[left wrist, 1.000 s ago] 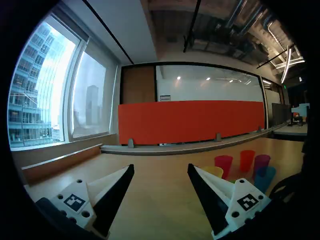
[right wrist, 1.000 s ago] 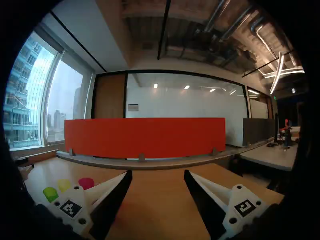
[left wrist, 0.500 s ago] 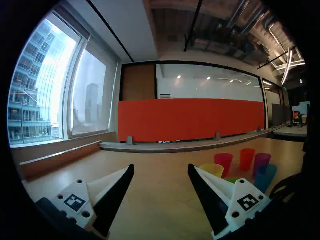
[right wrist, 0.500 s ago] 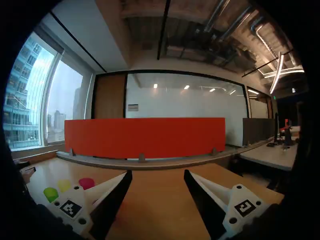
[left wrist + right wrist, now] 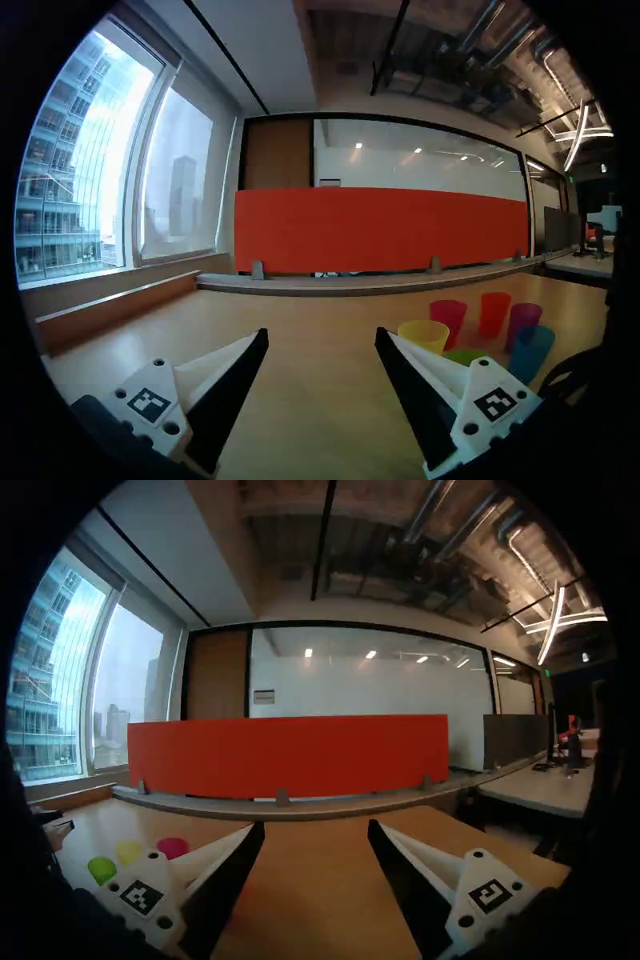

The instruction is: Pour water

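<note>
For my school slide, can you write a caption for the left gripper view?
Open left claw above a wooden table near colourful cups, orange divider behind.

Both gripper views ride low over the tabletop (image 5: 320, 376), looking level at the far orange divider (image 5: 376, 228) at 12 o'clock. They share it, windows (image 5: 88, 176) at 9 o'clock, and the coloured cups (image 5: 446, 314).

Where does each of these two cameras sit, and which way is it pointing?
Left gripper view: rides on the left gripper, looking across the wooden table at the orange partition; its two open fingers show, coloured cups at right.
Right gripper view: rides on the right gripper, facing the orange partition; its open fingers show, coloured cups at lower left.
Shared: the wooden table, orange partition, coloured cups and windows.
</note>
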Tool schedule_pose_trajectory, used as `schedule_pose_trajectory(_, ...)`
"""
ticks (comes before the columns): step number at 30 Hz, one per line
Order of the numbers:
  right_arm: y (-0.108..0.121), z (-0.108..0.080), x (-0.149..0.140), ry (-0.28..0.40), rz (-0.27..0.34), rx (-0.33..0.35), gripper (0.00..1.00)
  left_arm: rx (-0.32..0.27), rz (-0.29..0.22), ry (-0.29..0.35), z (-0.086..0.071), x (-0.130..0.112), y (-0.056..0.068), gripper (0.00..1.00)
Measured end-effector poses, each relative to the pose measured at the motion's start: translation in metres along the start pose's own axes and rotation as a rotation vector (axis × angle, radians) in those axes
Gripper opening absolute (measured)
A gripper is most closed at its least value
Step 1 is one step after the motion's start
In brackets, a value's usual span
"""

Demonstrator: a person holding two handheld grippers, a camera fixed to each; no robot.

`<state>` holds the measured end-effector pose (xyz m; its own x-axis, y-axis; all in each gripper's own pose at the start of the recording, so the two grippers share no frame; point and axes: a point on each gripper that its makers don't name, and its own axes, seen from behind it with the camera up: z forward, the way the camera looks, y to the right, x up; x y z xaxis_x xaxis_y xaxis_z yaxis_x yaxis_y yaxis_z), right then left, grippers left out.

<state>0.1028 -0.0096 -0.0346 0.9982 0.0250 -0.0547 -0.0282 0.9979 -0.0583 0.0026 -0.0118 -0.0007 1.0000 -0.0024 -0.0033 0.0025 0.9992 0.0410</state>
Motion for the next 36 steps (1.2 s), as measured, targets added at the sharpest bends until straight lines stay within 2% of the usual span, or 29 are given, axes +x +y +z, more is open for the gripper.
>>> schedule_pose_trajectory(17,0.006,-0.002,0.006,0.022,-0.023,0.003,1.0,-0.001,0.002,-0.004,0.001,-0.001,0.0,1.0)
schedule_pose_trajectory(30,0.013,-0.004,-0.001,0.062,-0.121,0.006,1.0,-0.001,0.001,-0.004,0.001,-0.002,0.0,1.0)
schedule_pose_trajectory(36,0.006,0.0,-0.013,0.067,-0.117,0.023,1.0,-0.001,0.002,-0.004,0.002,-0.002,0.0,1.0)
